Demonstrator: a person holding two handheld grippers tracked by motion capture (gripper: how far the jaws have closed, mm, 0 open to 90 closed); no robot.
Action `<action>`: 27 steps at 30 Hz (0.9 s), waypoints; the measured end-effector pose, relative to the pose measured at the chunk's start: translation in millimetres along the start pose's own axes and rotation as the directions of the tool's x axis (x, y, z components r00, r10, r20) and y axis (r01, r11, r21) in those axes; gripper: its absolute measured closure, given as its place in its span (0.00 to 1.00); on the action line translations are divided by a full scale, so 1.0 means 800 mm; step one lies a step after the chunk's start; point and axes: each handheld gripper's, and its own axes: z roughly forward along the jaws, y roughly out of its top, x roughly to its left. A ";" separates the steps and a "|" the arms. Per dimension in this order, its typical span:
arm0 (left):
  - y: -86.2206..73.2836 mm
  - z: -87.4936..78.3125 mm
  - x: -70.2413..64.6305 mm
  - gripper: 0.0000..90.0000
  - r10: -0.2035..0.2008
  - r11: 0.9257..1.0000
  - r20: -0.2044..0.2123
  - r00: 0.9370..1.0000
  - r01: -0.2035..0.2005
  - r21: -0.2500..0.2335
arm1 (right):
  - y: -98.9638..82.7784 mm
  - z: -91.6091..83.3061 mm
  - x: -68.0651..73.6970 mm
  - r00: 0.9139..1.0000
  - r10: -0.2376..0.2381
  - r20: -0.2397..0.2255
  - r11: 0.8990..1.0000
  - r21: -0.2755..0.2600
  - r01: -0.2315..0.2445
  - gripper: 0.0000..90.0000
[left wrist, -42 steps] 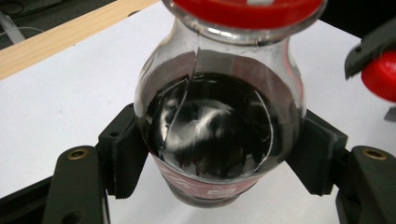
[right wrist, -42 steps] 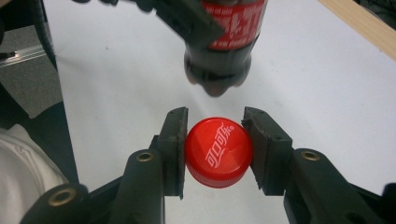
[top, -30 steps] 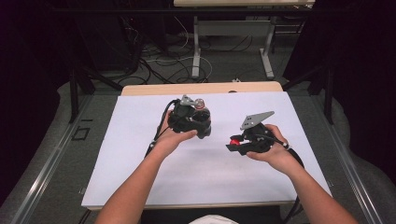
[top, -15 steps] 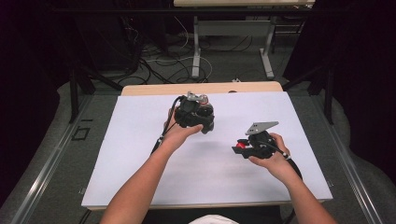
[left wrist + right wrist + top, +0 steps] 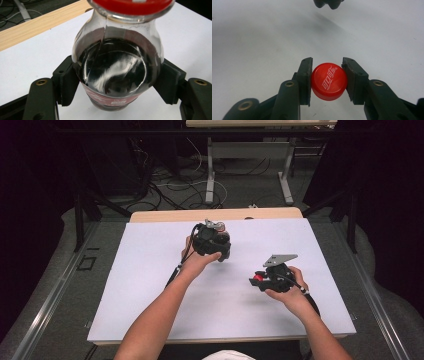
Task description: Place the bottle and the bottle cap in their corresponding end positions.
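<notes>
The left tool (image 5: 212, 240) hangs over the middle of the white surface (image 5: 150, 270), a little toward its far edge, and its 2 jaws are clenched on a bottle (image 5: 117, 67) of dark liquid. In the left gripper view the ribbed pads (image 5: 66, 82) press on both sides of the bottle's clear rounded shoulder, just above a red label band, and a red ring sits at the neck at the top of that view. The wooden strip (image 5: 215, 215) along the far edge of the surface lies beyond it. To the right, nearer the person's edge and well apart from the bottle, the right tool (image 5: 260, 281) is held low over the surface with its grey plate on top. Its 2 jaws grasp a red cap (image 5: 329, 81) by its ribbed sides, the white lettering on top facing the camera in the right gripper view, bare white surface behind it.
</notes>
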 end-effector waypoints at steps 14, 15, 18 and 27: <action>-0.019 0.036 0.002 0.33 -0.010 0.999 -0.042 0.999 0.011 0.036 | -0.002 0.003 -0.001 1.000 0.002 0.000 1.000 -0.001 -0.002 0.68; -0.021 0.036 0.002 0.33 -0.017 0.999 -0.042 0.999 0.019 0.038 | -0.002 0.003 -0.001 1.000 0.002 -0.001 1.000 -0.004 -0.002 0.68; -0.025 0.036 0.004 0.33 -0.025 0.999 -0.041 0.999 0.027 0.035 | -0.002 0.003 -0.001 1.000 0.004 0.000 1.000 -0.004 -0.004 0.68; -0.035 0.035 0.002 0.32 0.002 1.000 -0.041 0.999 -0.001 0.029 | -0.004 0.006 0.000 1.000 0.000 -0.004 1.000 -0.011 0.000 0.68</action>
